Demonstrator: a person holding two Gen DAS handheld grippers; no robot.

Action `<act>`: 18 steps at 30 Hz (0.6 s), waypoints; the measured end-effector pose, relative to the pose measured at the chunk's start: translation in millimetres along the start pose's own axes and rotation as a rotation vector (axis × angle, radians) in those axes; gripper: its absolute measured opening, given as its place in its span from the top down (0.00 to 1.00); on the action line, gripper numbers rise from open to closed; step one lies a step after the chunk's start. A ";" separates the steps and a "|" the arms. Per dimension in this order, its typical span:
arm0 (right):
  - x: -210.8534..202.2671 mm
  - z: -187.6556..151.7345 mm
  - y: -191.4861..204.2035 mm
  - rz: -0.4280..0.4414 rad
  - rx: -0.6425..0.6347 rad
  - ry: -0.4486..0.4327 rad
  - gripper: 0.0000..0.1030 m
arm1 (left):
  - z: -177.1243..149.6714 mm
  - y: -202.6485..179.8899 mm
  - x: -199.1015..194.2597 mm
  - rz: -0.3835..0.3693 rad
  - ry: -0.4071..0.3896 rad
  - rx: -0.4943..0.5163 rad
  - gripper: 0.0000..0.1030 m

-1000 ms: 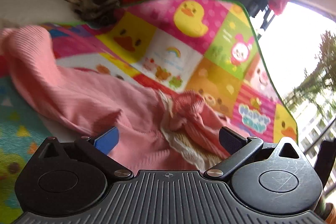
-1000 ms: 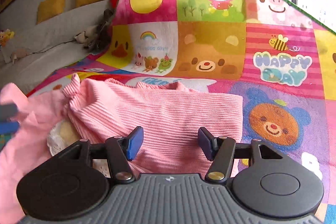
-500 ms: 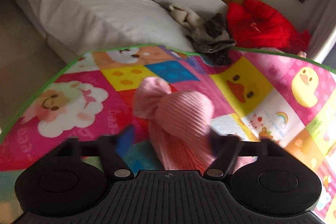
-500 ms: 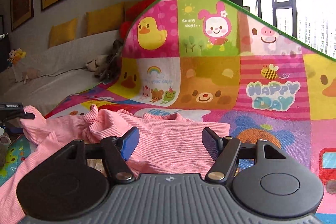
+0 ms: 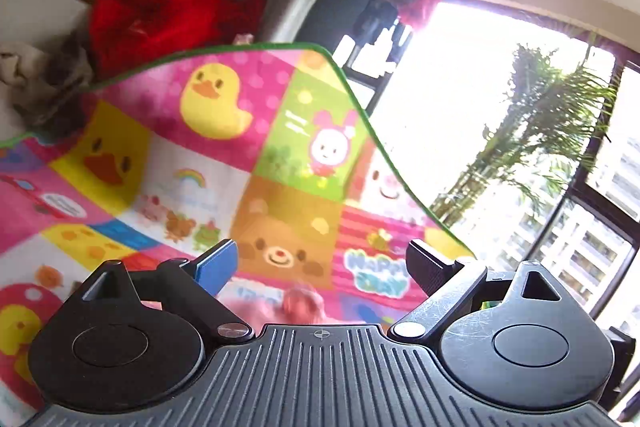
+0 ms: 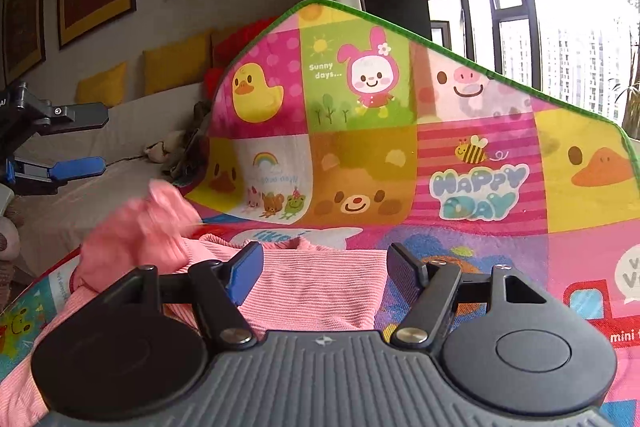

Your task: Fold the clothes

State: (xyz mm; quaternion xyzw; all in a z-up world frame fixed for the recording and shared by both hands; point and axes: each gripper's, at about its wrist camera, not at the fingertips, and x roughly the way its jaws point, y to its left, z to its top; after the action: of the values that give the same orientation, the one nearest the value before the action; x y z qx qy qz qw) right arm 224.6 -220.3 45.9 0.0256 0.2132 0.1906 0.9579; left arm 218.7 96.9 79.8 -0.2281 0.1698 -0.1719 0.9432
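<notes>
Two grippers up, neither holding cloth. Left gripper jaws opening, spread wide, nothing between them; it hangs above the play mat, with only a blurred pink bit low in its view. Right gripper jaws opening too, moderately apart, pads not pressing anything, poised over the pink ribbed garment.

Garment lies on the cartoon-print mat, near the right gripper, part flat, with one bunched end, likely a sleeve, blurred at the garment's left side. Left gripper also seen at the left edge of the right wrist view, clear of the cloth.

Handling guess: light, soft knit, stretchy, will sag and drape, not slippery, not fragile. Best pinched at a hem or sleeve end, one layer only, both edges taken for a clean fold. Sofa with yellow cushions behind.
</notes>
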 end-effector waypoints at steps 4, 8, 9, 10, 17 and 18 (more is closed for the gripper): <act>3.5 4.3 2.2 0.024 0.012 0.022 0.30 | -9.0 5.8 -5.2 0.033 0.027 -0.021 0.05; 24.0 10.9 20.0 0.146 0.054 0.079 0.31 | -21.4 23.8 -13.5 0.190 0.073 0.061 0.05; 33.7 10.5 29.0 0.179 0.051 0.098 0.31 | -25.0 29.0 -15.7 0.215 0.087 0.073 0.04; 44.6 8.6 37.6 0.196 0.045 0.119 0.31 | -28.6 34.1 -17.9 0.238 0.102 0.084 0.04; 91.9 -6.1 83.6 0.267 0.050 0.200 0.73 | -42.4 45.2 -20.7 0.305 0.173 0.128 0.03; 84.9 -1.3 88.5 0.260 0.014 0.164 0.82 | -42.5 45.7 -21.3 0.303 0.176 0.127 0.03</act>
State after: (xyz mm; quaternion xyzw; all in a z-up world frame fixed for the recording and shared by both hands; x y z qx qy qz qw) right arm 263.7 -106.4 22.5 0.0441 0.2870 0.3131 0.9042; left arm 194.2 127.9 27.0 -0.1240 0.2729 -0.0575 0.9523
